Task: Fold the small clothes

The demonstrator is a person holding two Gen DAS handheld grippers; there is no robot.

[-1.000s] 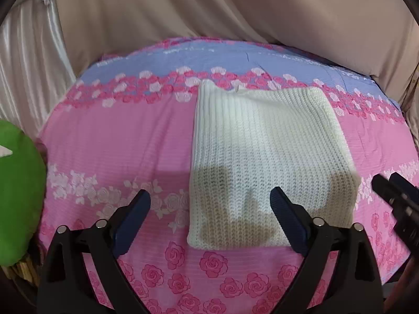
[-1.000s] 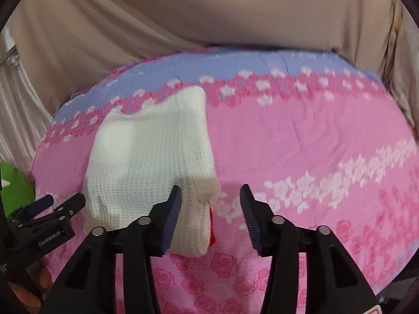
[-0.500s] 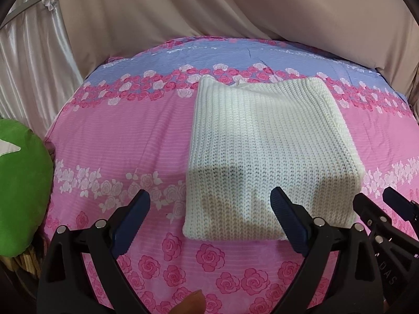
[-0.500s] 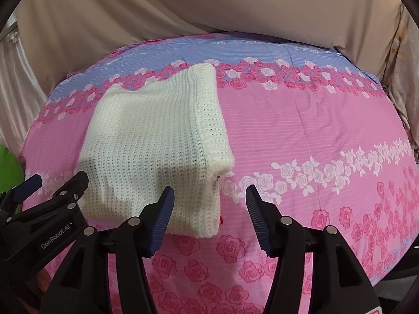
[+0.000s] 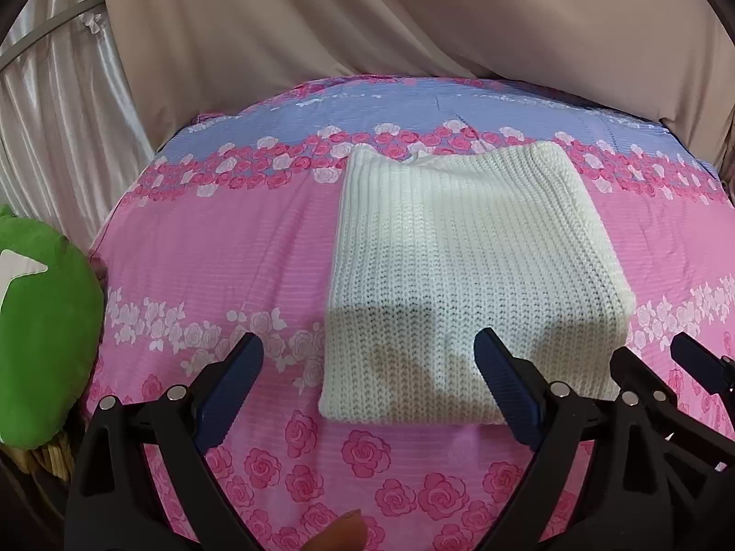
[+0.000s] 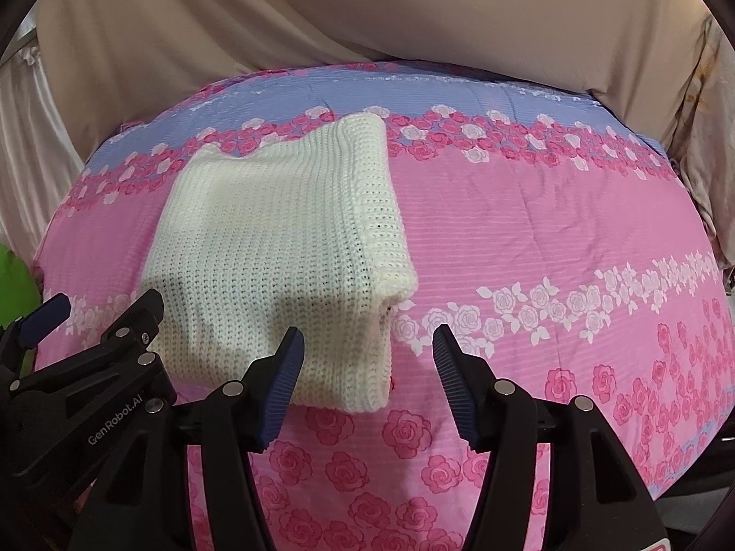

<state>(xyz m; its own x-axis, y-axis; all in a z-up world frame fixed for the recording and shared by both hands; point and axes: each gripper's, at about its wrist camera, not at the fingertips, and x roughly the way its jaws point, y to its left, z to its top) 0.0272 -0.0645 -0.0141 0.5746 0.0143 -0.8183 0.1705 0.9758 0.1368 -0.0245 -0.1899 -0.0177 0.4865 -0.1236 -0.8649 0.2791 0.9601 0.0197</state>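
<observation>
- We see the white knit garment (image 5: 464,284) lying folded into a thick rectangle on the pink rose bedspread (image 5: 220,248), toward the far middle of the bed.
- Left gripper (image 5: 367,376): jaws wide apart, nothing between them, hovering just short of the garment's near edge.
- Right gripper (image 6: 367,367): jaws also spread, empty, off the garment's near right corner.
- Change over the last second: both grippers have pulled back from the garment; the right one sat right at that corner 1 s ago, now there's clear bedspread between.
- The garment has stayed put, same shape, no new crease.
- We read this as the fold being finished and released; 1 more halving is possible but nothing suggests it.
- Green cushion (image 5: 41,335) at the left edge, not involved.
</observation>
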